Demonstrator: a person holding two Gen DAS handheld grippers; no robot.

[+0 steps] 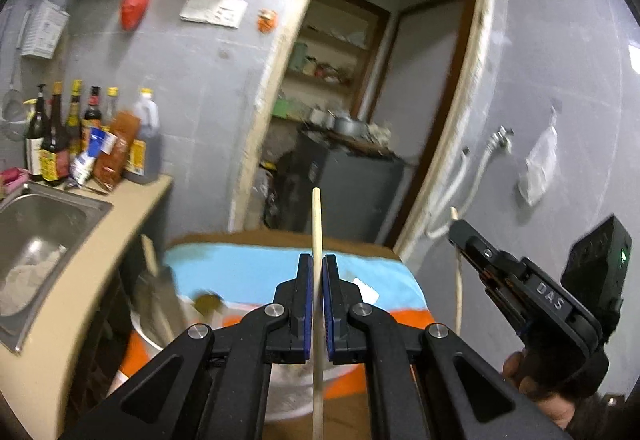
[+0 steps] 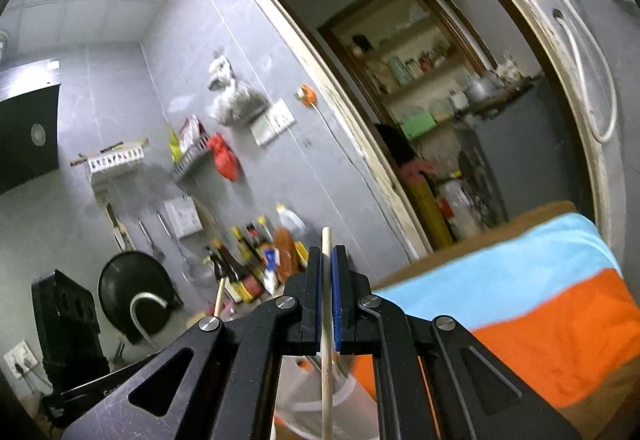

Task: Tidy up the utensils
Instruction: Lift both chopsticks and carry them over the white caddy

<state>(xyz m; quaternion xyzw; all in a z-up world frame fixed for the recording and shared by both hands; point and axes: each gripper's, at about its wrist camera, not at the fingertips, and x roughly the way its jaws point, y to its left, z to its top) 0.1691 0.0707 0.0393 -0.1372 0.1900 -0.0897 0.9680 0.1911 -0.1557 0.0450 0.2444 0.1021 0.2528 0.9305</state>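
Observation:
My left gripper [image 1: 318, 264] is shut on a pale wooden chopstick [image 1: 316, 216] that stands upright between its blue pads and runs down out of view. To its right, a hand [image 1: 536, 380] holds my right gripper [image 1: 456, 230], which has a second chopstick [image 1: 459, 288] in it. In the right wrist view my right gripper [image 2: 327, 256] is shut on that chopstick [image 2: 326, 236], also upright. Both grippers are raised above a table [image 1: 360, 246] covered with a blue and orange towel [image 1: 248, 272]. Below them is a pale container [image 1: 160, 344] with a metal utensil [image 1: 156, 288] in it.
A steel sink [image 1: 40, 224] is set in the counter at the left, with sauce bottles [image 1: 80, 136] behind it against the grey wall. An open doorway [image 1: 360, 120] lies straight ahead, with shelves beyond. A black pan [image 2: 132, 292] and hanging tools show at the left of the right wrist view.

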